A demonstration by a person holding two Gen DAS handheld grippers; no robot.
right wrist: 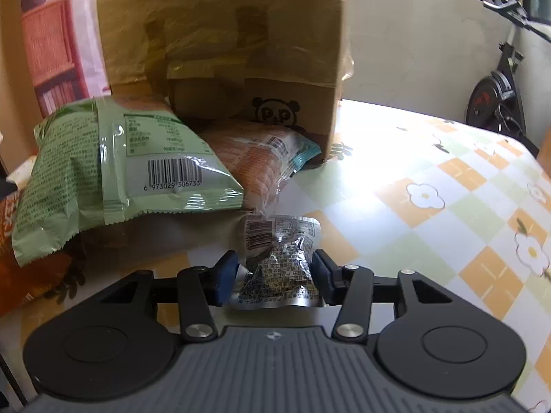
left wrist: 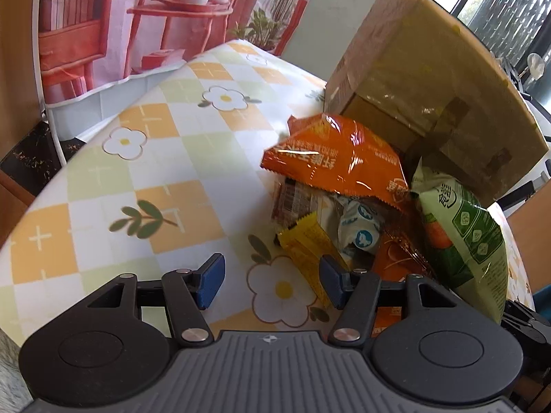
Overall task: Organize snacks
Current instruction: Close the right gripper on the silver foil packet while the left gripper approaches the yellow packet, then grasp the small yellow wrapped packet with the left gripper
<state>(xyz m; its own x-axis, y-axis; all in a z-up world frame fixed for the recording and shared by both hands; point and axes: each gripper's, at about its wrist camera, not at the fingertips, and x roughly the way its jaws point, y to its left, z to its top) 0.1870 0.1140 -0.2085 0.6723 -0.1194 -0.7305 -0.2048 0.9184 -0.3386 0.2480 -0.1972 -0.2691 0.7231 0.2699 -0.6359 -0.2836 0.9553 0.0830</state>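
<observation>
A pile of snacks lies in front of a cardboard box (left wrist: 427, 79) on the flowered tablecloth (left wrist: 144, 158). In the left wrist view an orange bag (left wrist: 334, 161) tops the pile, with a green bag (left wrist: 461, 234), a yellow bar (left wrist: 306, 251) and a white-blue wrapped sweet (left wrist: 358, 227). My left gripper (left wrist: 272, 282) is open and empty, just left of the yellow bar. In the right wrist view my right gripper (right wrist: 273, 277) is shut on a small silver snack packet (right wrist: 279, 261). Beyond it lie the green bag (right wrist: 113, 172) and an orange-pink packet (right wrist: 261, 155) at the box (right wrist: 224, 44) mouth.
A printed wall backdrop (left wrist: 120, 17) stands behind the table in the left wrist view. An exercise bike (right wrist: 496, 93) stands past the table's far edge in the right wrist view. The tablecloth (right wrist: 430, 206) extends to the right of the box.
</observation>
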